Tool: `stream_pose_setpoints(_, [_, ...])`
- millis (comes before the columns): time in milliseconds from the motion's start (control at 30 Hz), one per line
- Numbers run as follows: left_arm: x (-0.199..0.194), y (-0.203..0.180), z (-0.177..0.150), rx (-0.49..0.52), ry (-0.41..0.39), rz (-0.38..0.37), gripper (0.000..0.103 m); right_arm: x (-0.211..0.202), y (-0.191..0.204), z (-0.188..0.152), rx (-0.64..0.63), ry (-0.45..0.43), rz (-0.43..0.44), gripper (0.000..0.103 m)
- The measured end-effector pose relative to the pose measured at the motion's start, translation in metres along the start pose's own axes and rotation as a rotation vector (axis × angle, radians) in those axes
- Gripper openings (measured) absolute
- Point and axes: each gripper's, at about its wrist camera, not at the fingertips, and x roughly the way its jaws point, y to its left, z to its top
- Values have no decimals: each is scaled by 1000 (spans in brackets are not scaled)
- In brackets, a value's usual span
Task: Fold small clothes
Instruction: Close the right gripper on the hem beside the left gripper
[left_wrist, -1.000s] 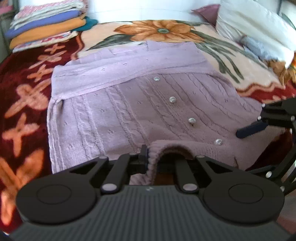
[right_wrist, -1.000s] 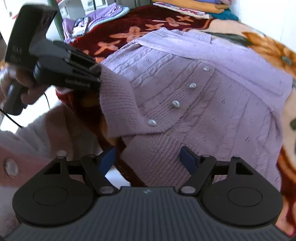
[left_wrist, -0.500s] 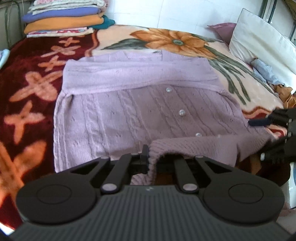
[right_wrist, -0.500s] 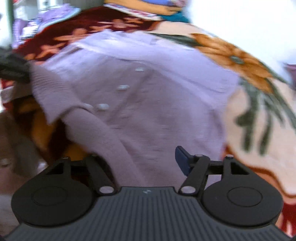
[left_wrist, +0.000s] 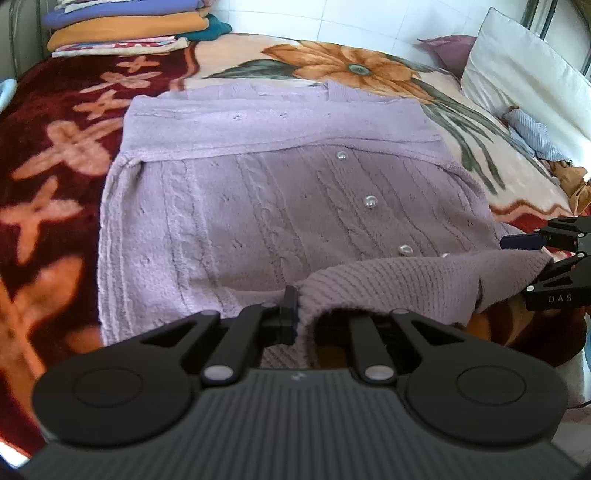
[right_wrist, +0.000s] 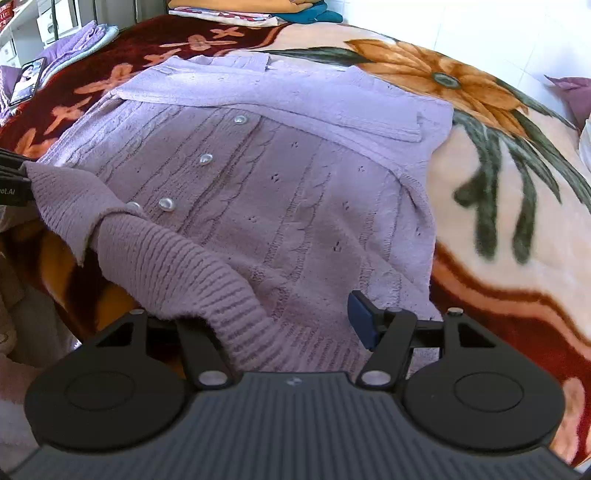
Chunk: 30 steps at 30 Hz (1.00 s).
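A lilac knitted cardigan (left_wrist: 280, 199) with pearl buttons lies flat on the bed, its sleeves folded across the top. It also shows in the right wrist view (right_wrist: 295, 177). My left gripper (left_wrist: 304, 319) is shut on the ribbed hem (left_wrist: 406, 280) near the bed's front edge and holds it lifted. My right gripper (right_wrist: 288, 325) is open; the hem (right_wrist: 177, 273) drapes over its left finger, and its blue right pad (right_wrist: 360, 317) is apart from the fabric. In the left wrist view the right gripper (left_wrist: 535, 254) sits at the hem's far right end.
A floral blanket (left_wrist: 66, 155) covers the bed. A stack of folded clothes (left_wrist: 125, 26) lies at the far left corner. White pillows (left_wrist: 528, 81) and a crumpled striped cloth (left_wrist: 532, 133) lie at the right. A phone (right_wrist: 26, 81) lies at the far left.
The right gripper has moved right along the lifted hem to the cardigan's right corner. The hem is now stretched between both grippers and raised. The left gripper stayed shut on it.
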Motion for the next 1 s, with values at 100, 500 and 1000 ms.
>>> stream_pose_setpoints(100, [1, 0, 1, -27, 3, 10, 12, 0, -5, -3, 33, -8, 11, 69])
stream_pose_setpoints(500, [3, 3, 3, -86, 16, 14, 12, -4, -9, -17, 89, -76, 47, 69])
stream_pose_setpoints(1000, [1, 1, 1, -94, -6, 19, 9, -8, -9, -26, 98, -147, 48, 25])
